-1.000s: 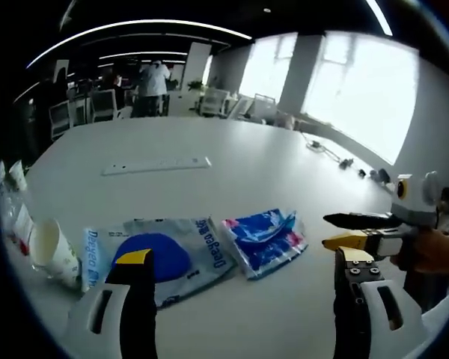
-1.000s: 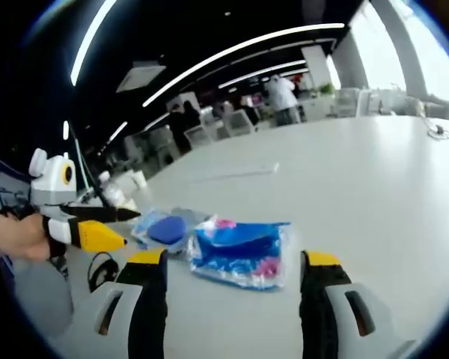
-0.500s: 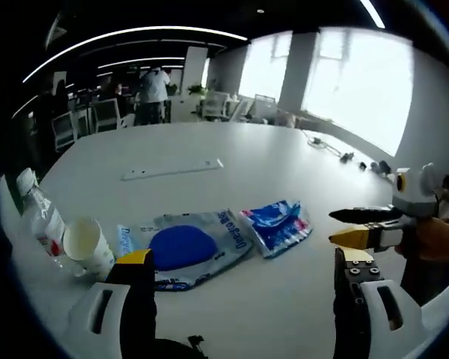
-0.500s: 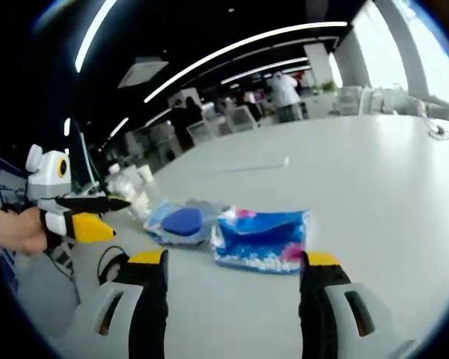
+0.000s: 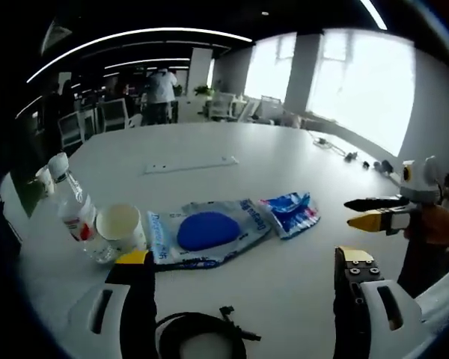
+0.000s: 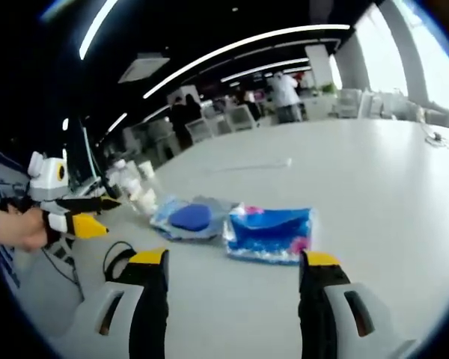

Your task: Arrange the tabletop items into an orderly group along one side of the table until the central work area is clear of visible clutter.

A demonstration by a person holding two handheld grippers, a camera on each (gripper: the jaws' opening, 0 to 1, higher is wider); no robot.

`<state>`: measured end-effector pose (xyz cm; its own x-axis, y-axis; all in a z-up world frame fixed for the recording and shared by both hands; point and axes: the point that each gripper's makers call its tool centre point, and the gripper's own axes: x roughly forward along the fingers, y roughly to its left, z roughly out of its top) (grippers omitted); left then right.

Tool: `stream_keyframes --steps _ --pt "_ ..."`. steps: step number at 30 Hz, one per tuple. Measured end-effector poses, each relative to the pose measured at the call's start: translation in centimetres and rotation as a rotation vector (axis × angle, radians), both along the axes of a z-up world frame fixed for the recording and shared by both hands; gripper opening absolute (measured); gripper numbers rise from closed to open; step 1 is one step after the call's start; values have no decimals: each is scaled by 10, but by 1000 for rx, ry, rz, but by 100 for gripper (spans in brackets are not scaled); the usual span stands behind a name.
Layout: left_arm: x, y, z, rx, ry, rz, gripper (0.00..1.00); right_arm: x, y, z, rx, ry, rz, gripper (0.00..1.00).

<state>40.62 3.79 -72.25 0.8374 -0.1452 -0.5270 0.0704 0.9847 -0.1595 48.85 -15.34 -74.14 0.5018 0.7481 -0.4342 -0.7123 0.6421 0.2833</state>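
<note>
Left gripper [image 5: 243, 273] fingers spread wide, nothing held. Right gripper [image 6: 232, 273] fingers spread too, empty.

Nearest, at 6 o'clock in left gripper view: black cable coil [image 5: 202, 336], floppy, likely light; best hooked through loop.

Next, paper cup [image 5: 120, 228] at 9 o'clock, light, easily crushed; soft pinch at rim judged best. Touching it, water bottle [image 5: 75, 217], smooth, may slip; body grip.

Middle of counter [image 5: 284, 172]: blue pouch [image 5: 206, 232] and blue packet [image 5: 293, 213], side by side, soft, crinkly; edge pinched.

Far, at 12 o'clock: white strip [image 5: 191, 163], flat, hard to lift.
</note>
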Motion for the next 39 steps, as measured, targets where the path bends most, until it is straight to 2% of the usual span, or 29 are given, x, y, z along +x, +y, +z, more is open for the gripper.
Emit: stream_keyframes --steps 7,18,39 --pt "-15 23 1 17 9 -1 97 -6 -1 7 -6 -17 -11 68" --pt "-37 41 -1 33 18 -17 96 -28 -1 9 -26 -21 -24 68" --pt "-57 66 -1 20 12 37 94 -41 27 14 -22 -27 23 66"
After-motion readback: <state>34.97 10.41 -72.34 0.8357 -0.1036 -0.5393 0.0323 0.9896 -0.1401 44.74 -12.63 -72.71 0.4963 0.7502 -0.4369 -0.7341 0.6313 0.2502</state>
